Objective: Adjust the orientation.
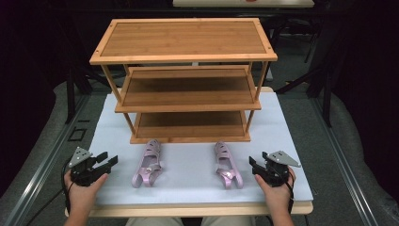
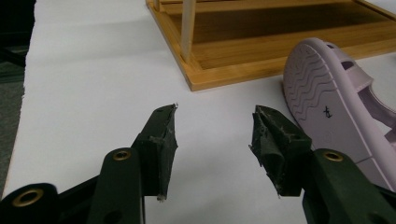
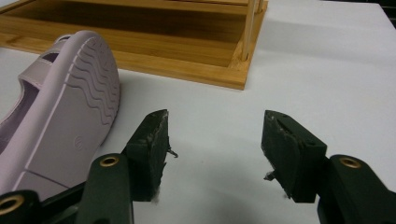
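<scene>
Two glossy pink sandals, the left sandal (image 1: 147, 163) and right sandal (image 1: 227, 165), lie on their sides on the white surface (image 1: 188, 165) between the wide-open, empty left tool (image 1: 107, 161) and right tool (image 1: 254, 165), before a bamboo rack (image 1: 188, 84).

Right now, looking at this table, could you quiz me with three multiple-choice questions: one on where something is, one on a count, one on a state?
1. Where do the two pink sandals lie?
A. On the top shelf
B. On the white table in front of the wooden rack
C. On the floor

2. How many shelves has the rack?
A. Two
B. Three
C. Five

3. How stand the left gripper and right gripper?
A. Both open, holding nothing
B. Both shut on a sandal
C. One holds the rack

Answers: 1 B, both lie just before the lowest shelf; 2 B, three boards are stacked; 3 A, bare table shows between each pair of fingers.
</scene>
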Available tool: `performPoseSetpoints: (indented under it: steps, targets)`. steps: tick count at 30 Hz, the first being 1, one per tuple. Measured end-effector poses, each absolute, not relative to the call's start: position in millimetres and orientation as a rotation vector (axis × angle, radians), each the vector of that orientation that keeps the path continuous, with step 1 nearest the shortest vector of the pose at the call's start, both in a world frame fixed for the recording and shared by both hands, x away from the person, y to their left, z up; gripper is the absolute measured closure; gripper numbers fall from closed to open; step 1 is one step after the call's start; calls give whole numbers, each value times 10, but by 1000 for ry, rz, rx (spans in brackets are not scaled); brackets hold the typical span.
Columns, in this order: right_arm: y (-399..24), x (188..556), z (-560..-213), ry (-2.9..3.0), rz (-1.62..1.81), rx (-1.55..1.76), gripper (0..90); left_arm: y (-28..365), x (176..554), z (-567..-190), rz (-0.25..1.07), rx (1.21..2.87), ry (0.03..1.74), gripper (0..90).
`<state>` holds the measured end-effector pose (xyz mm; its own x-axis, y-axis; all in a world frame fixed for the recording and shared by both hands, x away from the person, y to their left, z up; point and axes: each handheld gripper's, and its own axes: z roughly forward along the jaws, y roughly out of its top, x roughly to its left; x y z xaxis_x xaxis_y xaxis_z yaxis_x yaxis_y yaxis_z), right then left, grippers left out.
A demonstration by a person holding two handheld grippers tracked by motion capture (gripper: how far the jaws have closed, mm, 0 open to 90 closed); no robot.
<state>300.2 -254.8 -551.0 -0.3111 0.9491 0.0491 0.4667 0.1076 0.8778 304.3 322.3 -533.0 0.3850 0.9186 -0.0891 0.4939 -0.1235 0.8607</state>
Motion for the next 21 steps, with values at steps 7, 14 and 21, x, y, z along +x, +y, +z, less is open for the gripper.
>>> performPoseSetpoints:
  steps: [7,14,21]
  targets:
    - [-2549,2949,-5488,1773,1154,1332,432,3167,3032,-5291,615,1765,1232,503]
    - [-2551,2901,-5481,1774,1150,1337,424,3077,3008,-5255,608,1785,1190,518]
    - [-2552,2925,-5496,1769,1156,1343,423,3026,2964,-5178,586,1822,1143,629]
